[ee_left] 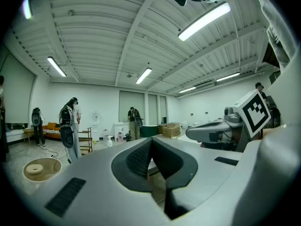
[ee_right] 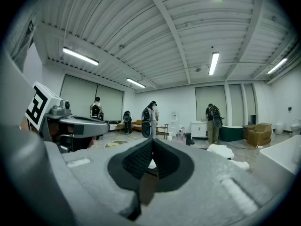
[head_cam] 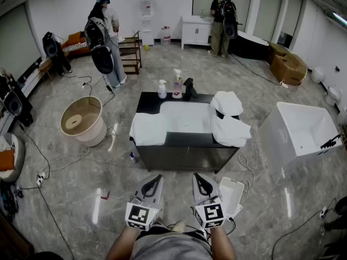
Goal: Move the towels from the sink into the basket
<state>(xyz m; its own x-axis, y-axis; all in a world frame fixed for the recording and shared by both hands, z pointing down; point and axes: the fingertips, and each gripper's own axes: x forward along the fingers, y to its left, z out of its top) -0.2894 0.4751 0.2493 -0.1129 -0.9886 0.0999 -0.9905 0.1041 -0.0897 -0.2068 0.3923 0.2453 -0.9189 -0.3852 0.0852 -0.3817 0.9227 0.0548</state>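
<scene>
A dark cabinet with a white sink (head_cam: 186, 117) stands in the middle of the room, some way ahead of me. White towels lie on its counter: one folded at the left (head_cam: 149, 129), two piled at the right (head_cam: 226, 103) (head_cam: 231, 131). A round beige basket (head_cam: 82, 120) sits on the floor to the cabinet's left. My left gripper (head_cam: 157, 176) and right gripper (head_cam: 197, 176) are held side by side low in the head view, well short of the cabinet. Both are shut with nothing between the jaws. The right gripper view shows towels (ee_right: 221, 150) far ahead.
Spray bottles (head_cam: 162, 89) and a black faucet (head_cam: 190, 88) stand at the counter's back. A white bathtub (head_cam: 303, 129) is at the right, cardboard boxes (head_cam: 287, 65) behind it. Cables trail across the floor. Two people stand at the back of the room.
</scene>
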